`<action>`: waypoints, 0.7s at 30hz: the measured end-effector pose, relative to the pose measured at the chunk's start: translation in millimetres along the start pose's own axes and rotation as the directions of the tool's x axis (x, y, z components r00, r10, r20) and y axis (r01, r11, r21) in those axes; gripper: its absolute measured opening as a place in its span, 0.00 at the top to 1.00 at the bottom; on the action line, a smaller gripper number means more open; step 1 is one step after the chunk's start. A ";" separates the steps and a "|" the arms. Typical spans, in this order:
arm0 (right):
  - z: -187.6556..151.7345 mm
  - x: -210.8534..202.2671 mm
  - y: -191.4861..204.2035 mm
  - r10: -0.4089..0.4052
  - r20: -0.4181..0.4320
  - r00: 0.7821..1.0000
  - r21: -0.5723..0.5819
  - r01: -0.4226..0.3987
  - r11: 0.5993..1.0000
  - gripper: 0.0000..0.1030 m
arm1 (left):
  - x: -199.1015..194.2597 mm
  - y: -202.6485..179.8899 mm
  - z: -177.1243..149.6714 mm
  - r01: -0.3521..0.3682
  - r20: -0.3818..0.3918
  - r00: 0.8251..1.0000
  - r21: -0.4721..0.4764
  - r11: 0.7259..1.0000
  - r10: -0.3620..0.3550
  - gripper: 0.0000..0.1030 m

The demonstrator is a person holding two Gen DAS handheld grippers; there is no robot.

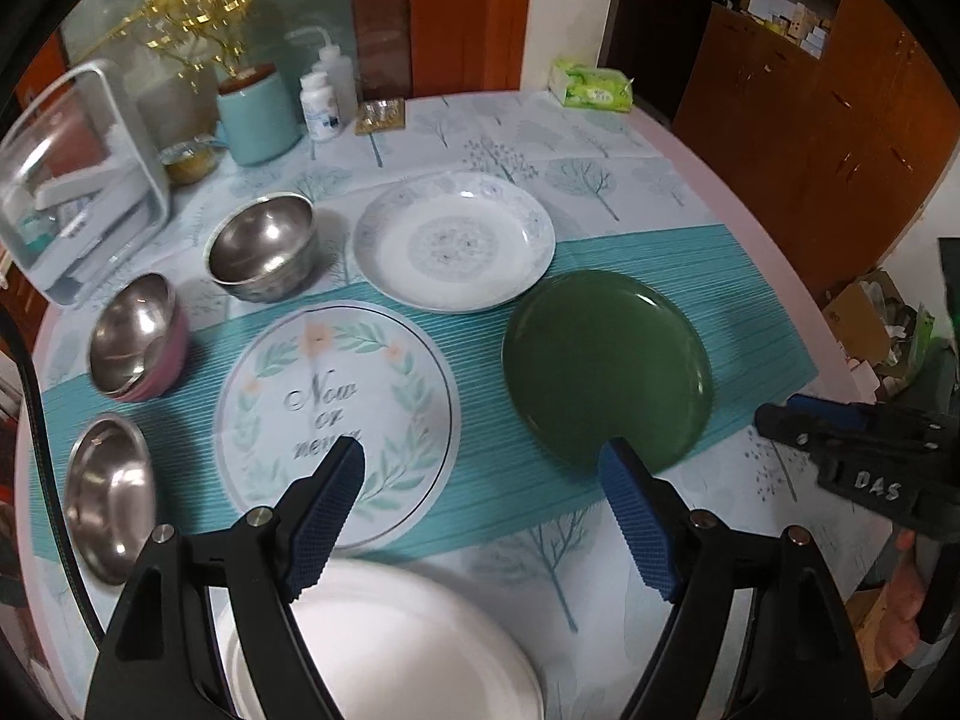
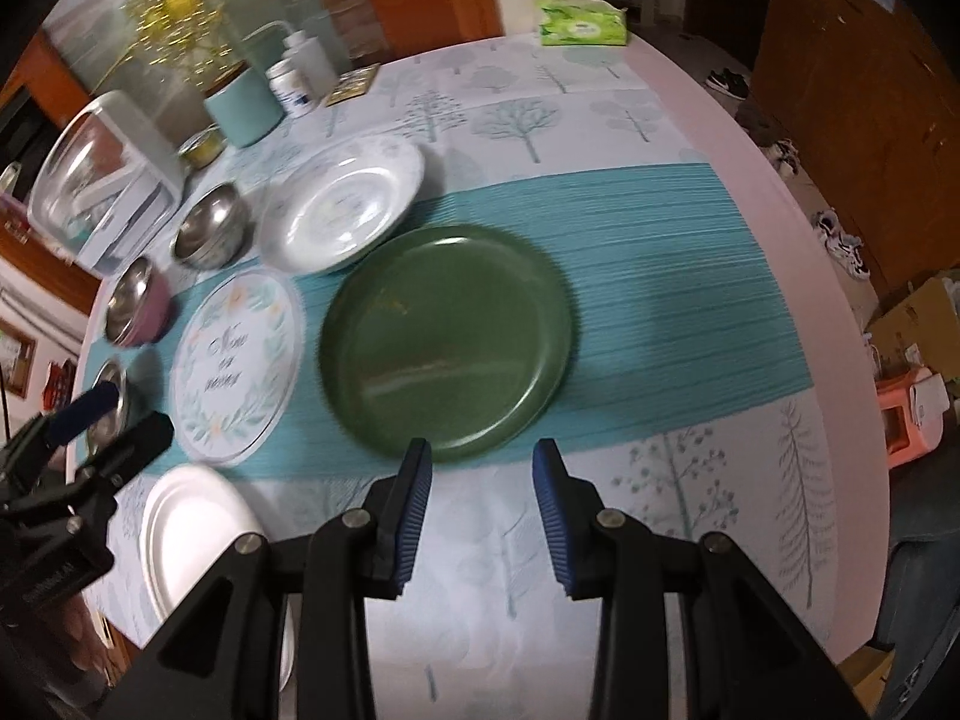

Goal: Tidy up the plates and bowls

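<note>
Both grippers hover empty over the table [image 2: 690, 138]; the left gripper [image 1: 480, 456] gapes wide above a white plate [image 1: 408, 648]. The right gripper [image 2: 482, 456], jaws partly open, faces the green plate [image 2: 444, 336] on the teal runner [image 2: 690, 312]; steel bowls [image 1: 261, 249] sit left.

Tissue pack [image 1: 591, 85] — far table edge — beside white bottles [image 1: 321, 105].

Left claw [image 1: 483, 459] gapes empty above white plate [image 1: 408, 648].

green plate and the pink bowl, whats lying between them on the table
The round floral mat printed with "Now or never" lies flat between the green plate and the pink bowl. The left wrist view shows it best; the right wrist view agrees.
</note>
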State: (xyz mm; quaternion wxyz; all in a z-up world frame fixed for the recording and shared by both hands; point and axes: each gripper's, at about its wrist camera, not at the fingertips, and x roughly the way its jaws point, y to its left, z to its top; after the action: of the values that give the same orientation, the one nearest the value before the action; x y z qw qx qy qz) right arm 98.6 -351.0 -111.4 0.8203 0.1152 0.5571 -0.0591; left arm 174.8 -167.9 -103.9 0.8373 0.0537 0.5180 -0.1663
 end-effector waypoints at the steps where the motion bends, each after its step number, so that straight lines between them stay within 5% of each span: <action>1: 4.5 3.4 -3.3 -0.003 0.000 1.000 0.007 0.003 1.000 0.66 | 6.6 0.2 2.5 0.001 -0.009 1.000 -0.006 1.000 -0.001 0.23; 14: 49.9 48.5 -32.3 -0.042 -0.014 0.999 0.043 0.043 0.998 0.66 | 84.8 7.1 24.5 0.017 -0.101 0.995 -0.098 0.995 -0.027 0.23; 21: 61.8 81.4 -55.7 0.045 -0.070 0.996 0.113 -0.037 0.993 0.66 | 112.8 3.8 29.0 0.024 -0.140 0.989 -0.098 0.995 -0.038 0.23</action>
State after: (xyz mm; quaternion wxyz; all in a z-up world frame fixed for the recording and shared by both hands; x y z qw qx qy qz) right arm 172.0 -418.1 -171.9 0.7928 0.1742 0.5799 -0.0688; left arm 246.7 -197.1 -190.8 0.7973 0.0172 0.5844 -0.1499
